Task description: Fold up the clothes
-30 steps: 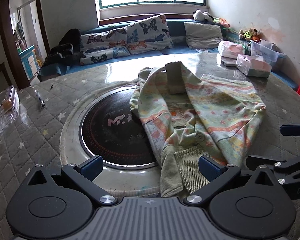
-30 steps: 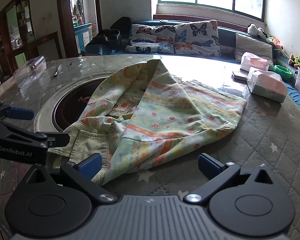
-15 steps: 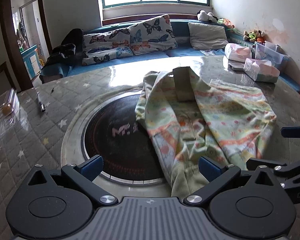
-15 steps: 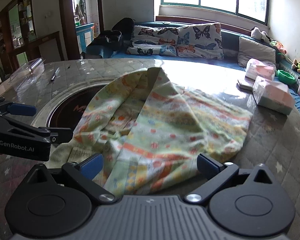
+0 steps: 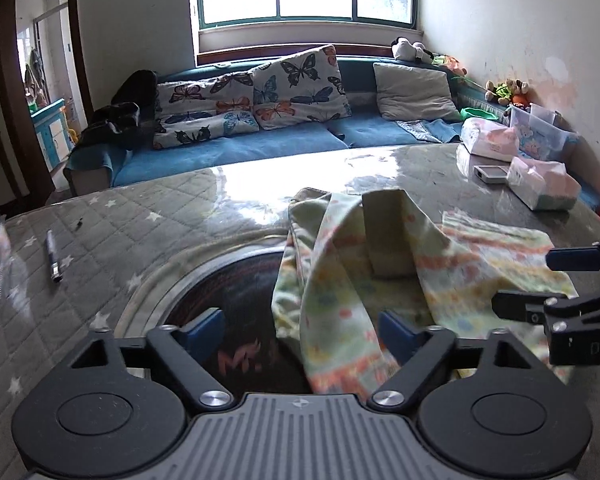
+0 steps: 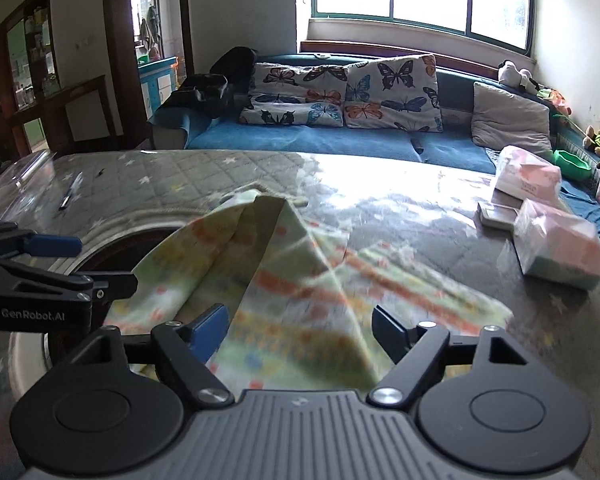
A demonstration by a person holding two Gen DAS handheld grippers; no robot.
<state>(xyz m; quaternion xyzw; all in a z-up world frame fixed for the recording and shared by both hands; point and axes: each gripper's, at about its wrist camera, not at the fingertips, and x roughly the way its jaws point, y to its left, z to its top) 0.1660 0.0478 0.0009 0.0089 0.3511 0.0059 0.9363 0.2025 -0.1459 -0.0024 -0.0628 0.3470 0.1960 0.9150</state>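
A: Where do the tongs stand?

B: The left tongs are spread wide, with a fold of the garment running down between the blue pads. Cloth lies in the gap, but the pads are apart from it, so nothing is pinched. The right tongs are spread just as wide, low over the near edge of the same cloth, also holding nothing.

A: And the garment itself?

B: It is a pale printed piece with orange and yellow bands, heaped loosely on the worktop. Its left part droops over the dark round inset in the middle, and the rest spreads to the right. A plain greenish band, perhaps a cuff or hem, sticks up near the far end.

A: How would it handle?

B: Light and limp, I judge. It will sag from any pinch and carry no shape of its own, and the glossy cover on the worktop may let it slide. I would take it at two separate edge points, a hem or a seam, where the cloth is doubled and the pads bite better. One pinch in the middle would only bunch it.

A: Anything nearby to mind?

B: The tissue packs sit well apart to the right, and a pen lies far to the left.
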